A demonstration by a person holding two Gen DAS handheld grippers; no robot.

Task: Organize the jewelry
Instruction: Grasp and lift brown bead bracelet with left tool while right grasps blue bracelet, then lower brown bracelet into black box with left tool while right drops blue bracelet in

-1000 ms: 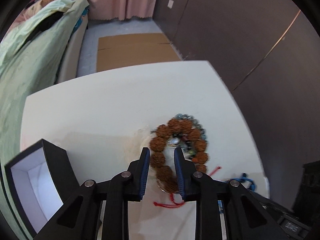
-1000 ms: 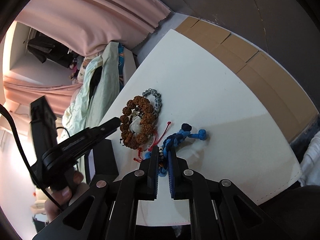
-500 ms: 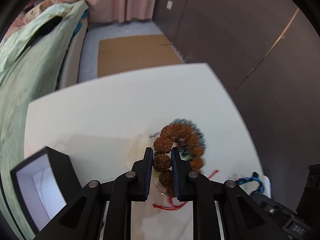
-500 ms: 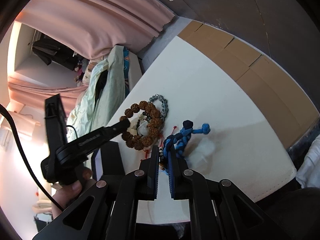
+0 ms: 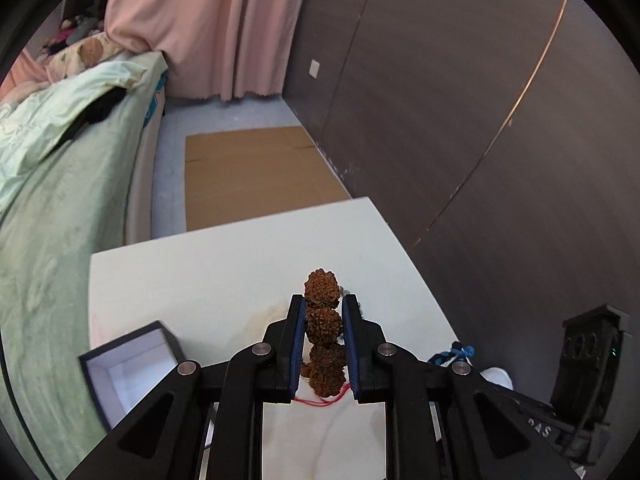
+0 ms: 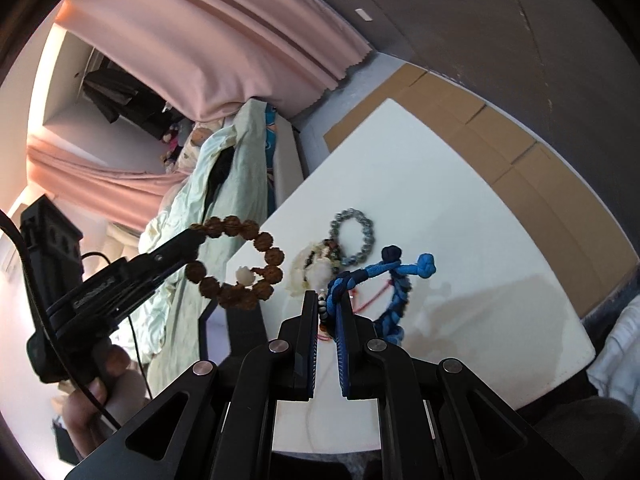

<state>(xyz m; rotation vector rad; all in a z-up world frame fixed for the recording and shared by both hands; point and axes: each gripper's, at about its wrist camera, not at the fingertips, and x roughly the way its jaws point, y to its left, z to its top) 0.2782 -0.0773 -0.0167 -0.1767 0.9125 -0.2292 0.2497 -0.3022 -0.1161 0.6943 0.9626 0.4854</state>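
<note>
Our left tool (image 5: pixel 323 326) is clamped on the brown bead bracelet (image 5: pixel 322 320) – the open box (image 5: pixel 132 364) sits just left, below it – and our right tool (image 6: pixel 328 310) pinches the blue cord bracelet (image 6: pixel 384 276).

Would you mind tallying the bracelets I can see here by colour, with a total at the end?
Brown: 1, the seed-bead bracelet held up off the table in the left gripper.
Blue: 1, the braided cord bracelet pinched in the right gripper.
Silver-grey: 1, the metal bead bracelet lying on the white table.
Total: 3; the small tangle beside the grey one is too unclear to count.
</note>
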